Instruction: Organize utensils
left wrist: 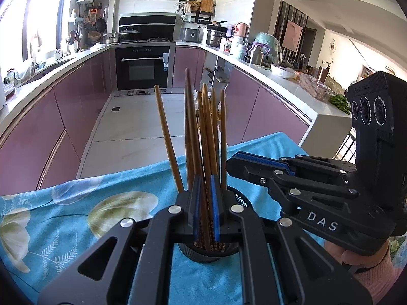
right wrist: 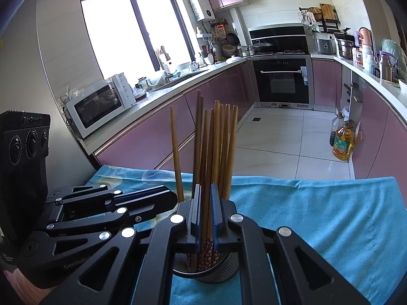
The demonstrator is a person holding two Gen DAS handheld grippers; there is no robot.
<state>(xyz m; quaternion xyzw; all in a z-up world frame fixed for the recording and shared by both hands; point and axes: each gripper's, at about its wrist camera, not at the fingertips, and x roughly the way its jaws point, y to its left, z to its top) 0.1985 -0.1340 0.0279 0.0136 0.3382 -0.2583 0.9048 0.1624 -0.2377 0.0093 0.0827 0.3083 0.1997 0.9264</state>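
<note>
Several brown wooden chopsticks (left wrist: 203, 137) stand upright in a black mesh holder (left wrist: 240, 198) on a blue floral cloth (left wrist: 76, 216). My left gripper (left wrist: 205, 198) sits just above the holder, its blue pads nearly closed around some chopsticks. My right gripper (left wrist: 236, 161) comes in from the right beside the bundle. In the right wrist view my right gripper (right wrist: 206, 203) is likewise narrowed around chopsticks (right wrist: 216, 147) above the holder (right wrist: 218, 269), with the left gripper (right wrist: 165, 198) at the left.
The cloth-covered table (right wrist: 330, 216) fronts a kitchen with pink cabinets (left wrist: 63, 117), an oven (left wrist: 143, 67), a microwave (right wrist: 99, 104) and oil bottles (right wrist: 342, 142) on the floor.
</note>
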